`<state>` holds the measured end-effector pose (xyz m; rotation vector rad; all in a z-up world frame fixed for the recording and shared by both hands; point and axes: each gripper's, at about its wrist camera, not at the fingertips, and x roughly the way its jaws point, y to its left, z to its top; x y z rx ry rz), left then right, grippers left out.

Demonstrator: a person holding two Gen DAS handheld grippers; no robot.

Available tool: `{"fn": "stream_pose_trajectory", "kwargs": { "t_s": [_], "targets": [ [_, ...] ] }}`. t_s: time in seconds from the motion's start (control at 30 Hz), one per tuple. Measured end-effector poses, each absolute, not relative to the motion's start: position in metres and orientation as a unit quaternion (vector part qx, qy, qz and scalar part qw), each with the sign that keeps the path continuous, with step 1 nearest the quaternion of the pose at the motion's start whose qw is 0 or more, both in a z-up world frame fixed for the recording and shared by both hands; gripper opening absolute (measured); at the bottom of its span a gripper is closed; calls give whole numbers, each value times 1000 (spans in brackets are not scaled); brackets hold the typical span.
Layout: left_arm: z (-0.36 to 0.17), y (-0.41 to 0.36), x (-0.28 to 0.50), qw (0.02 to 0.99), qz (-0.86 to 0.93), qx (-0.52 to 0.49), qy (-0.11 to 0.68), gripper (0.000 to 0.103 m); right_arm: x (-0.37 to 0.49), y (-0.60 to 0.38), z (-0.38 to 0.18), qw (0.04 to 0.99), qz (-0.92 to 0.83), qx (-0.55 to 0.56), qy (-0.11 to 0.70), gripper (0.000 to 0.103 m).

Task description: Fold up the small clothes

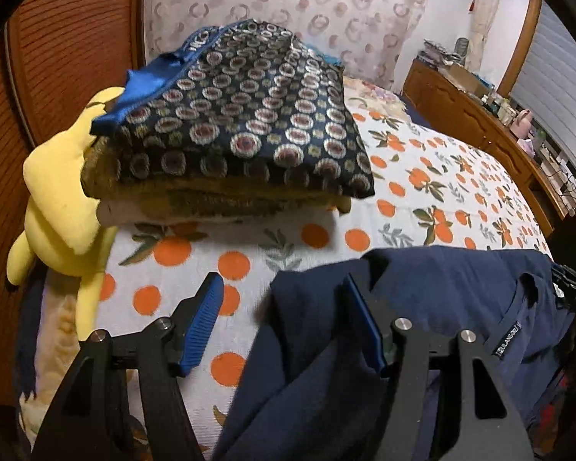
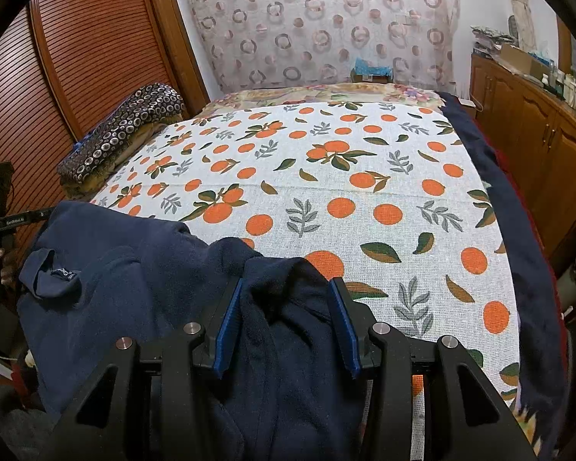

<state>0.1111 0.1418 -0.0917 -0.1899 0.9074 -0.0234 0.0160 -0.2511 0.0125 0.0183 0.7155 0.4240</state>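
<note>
A navy blue garment (image 2: 134,269) lies rumpled at the near edge of the bed, its collar label up; it also shows in the left wrist view (image 1: 441,307). My left gripper (image 1: 284,299) is open, its jaws wide apart over the garment's left edge, one finger over the bedsheet and one over the cloth. My right gripper (image 2: 288,299) is open, with a raised fold of the garment lying between its blue pads (image 2: 230,322).
A stack of folded clothes (image 1: 230,123) topped by a dark circle-patterned piece sits at the bed's left, also in the right wrist view (image 2: 123,130). A yellow plush toy (image 1: 57,199) leans beside it. The orange-print bedsheet (image 2: 345,176) spreads ahead. A wooden cabinet (image 2: 537,134) stands right.
</note>
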Motion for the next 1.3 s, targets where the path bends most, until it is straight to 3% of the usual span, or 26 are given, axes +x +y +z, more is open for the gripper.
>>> {"fn": "stream_pose_trajectory", "kwargs": {
  "t_s": [0.17,0.4,0.5,0.53,0.63,0.67,0.83,1.3],
  "targets": [
    [-95,132,108,892,-30,-83,442,47,16,-251,12,915,206,7,348,47],
    [-100,122,106,887,-62,-79,450,43,16,-244,15,915,199,-13,352,47],
    [-99,123,107,886,-72,-86,450,33,16,-240,16,914,200,-22,352,47],
    [-99,123,107,887,-74,-86,449,25,15,-238,16,914,200,-26,352,45],
    [-94,120,105,890,-75,-81,442,14,12,-232,17,912,208,-36,352,29],
    [-92,120,102,893,-74,-80,436,13,11,-230,18,911,211,-40,351,23],
    [-70,118,85,915,-79,-82,387,11,-1,-221,24,917,205,-68,336,15],
    [19,123,28,956,-88,-108,258,10,-95,-256,112,964,194,-24,179,11]
  ]
}}
